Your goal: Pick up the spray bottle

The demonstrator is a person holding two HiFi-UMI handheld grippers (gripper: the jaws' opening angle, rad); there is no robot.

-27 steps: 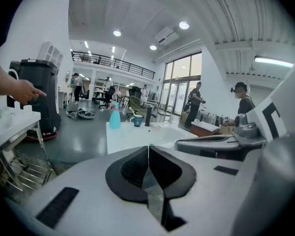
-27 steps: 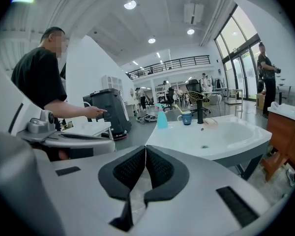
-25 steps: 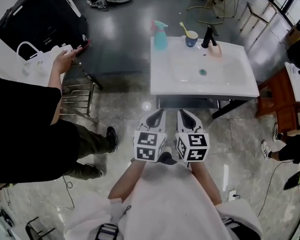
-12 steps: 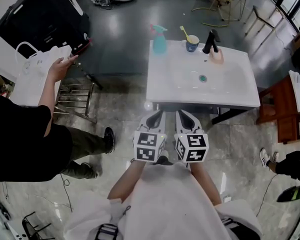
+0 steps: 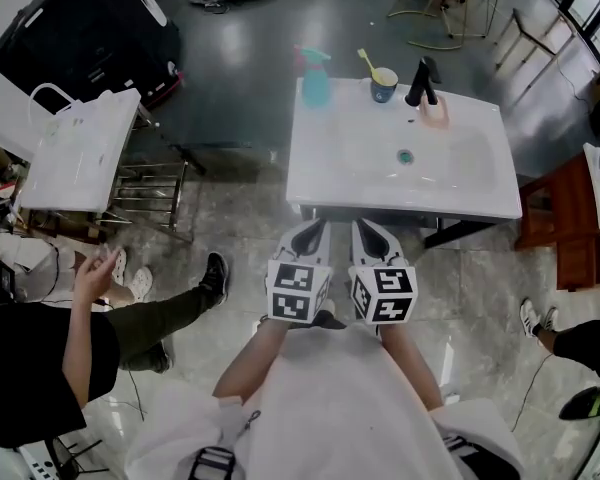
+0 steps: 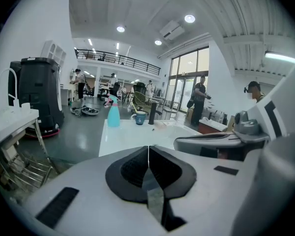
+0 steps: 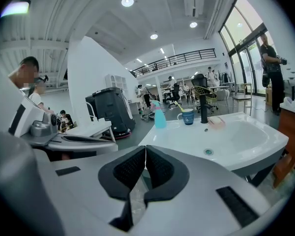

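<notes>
Upright on the far left corner of a white washbasin (image 5: 320,173): a teal spray bottle (image 5: 315,78), long axis vertical, base down on the flat rim. Pink-tipped spray head on top, turned toward the left side of the head view. Just to its right along the back edge, a blue cup (image 5: 383,84) with a yellow toothbrush (image 5: 366,59) leaning out. Beyond that, a black faucet (image 5: 420,80) and a pinkish soap bar (image 5: 435,114).

Standing the same way in both gripper views, a slim vertical shape beyond the jaws, left of the cup and faucet.

Side by side over the marble floor, short of the basin's near edge: left gripper (image 5: 318,226) and right gripper (image 5: 364,226). Both aimed toward the basin and well apart from the bottle.

Clenched on the left, black ribbed pads (image 6: 132,168) pressed together along one thin seam, nothing caught between them. Clenched on the right as well, pads (image 7: 160,168) meeting at the tips, empty. No contact with basin, bottle or anything else.

At lower left of the head view, a bystander in black with one hand (image 5: 95,268) raised.
</notes>
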